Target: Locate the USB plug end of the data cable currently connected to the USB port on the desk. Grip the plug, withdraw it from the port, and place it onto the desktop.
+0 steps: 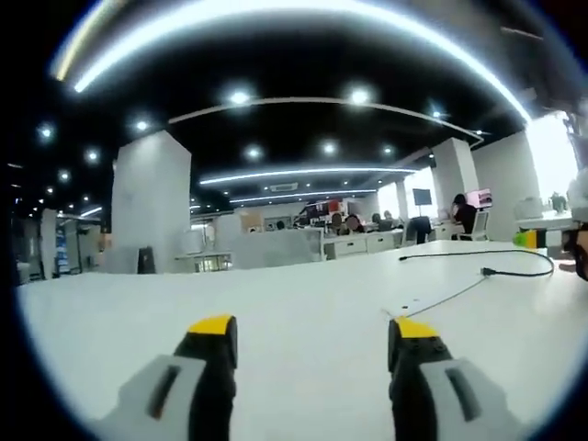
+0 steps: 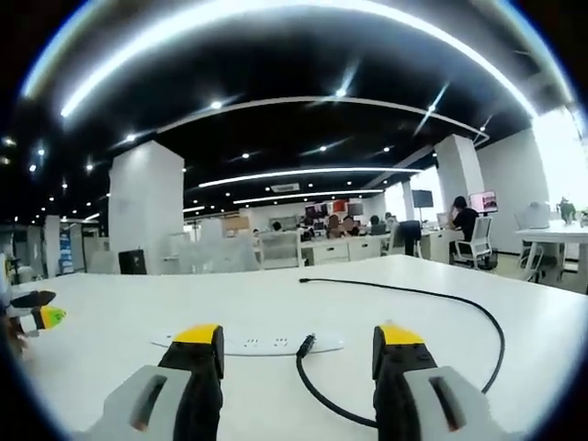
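Black cable [image 2: 413,303] cut off behind right gripper's jaw near lower edge of right gripper view; plug [image 2: 306,346] too small to confirm seating in white port strip [image 2: 248,344]. Port strip [image 1: 432,303] in left gripper view reduced to thin sliver, sockets unreadable. Other gripper [image 2: 37,317] clipped at left edge, jaw state indeterminable. Distant seated people blurred.

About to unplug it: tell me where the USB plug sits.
In the right gripper view, the USB plug sits in the white power strip, between the open right gripper jaws.

bare desktop [image 1: 276,312] ahead of left tool [image 1: 312,335], black cable [image 2: 413,303] looping across right approach
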Action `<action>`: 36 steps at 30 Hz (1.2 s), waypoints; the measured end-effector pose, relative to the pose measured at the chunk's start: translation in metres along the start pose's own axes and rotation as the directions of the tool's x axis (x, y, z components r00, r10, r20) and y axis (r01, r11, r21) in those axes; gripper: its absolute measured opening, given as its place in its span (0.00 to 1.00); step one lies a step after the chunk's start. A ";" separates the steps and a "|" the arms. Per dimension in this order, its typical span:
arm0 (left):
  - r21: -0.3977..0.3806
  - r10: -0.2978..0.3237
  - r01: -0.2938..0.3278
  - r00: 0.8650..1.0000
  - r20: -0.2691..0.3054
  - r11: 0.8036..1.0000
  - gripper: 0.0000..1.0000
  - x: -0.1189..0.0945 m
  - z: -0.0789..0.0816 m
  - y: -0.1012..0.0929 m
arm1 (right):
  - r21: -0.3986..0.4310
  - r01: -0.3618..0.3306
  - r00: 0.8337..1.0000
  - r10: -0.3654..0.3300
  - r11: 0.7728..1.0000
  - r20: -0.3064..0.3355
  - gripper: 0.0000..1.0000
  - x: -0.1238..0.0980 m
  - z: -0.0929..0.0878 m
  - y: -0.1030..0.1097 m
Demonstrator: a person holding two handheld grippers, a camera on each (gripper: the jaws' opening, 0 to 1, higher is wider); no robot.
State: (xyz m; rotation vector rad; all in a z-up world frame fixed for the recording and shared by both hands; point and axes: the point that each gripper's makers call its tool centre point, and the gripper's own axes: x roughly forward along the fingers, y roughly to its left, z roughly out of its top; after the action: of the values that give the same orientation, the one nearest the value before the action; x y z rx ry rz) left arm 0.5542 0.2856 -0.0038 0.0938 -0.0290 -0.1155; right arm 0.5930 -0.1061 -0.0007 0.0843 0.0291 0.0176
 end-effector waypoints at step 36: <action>-0.034 -0.011 0.015 0.995 0.097 0.999 0.72 -0.118 0.053 0.024 | 0.080 -0.100 0.994 0.096 0.992 0.052 0.66 -0.108 0.037 -0.001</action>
State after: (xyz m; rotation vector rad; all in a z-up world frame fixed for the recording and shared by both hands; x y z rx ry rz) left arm 0.4377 0.3181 0.0480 0.0539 -0.1231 -0.1335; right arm 0.4865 -0.1123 0.0392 0.1688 -0.0227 0.1121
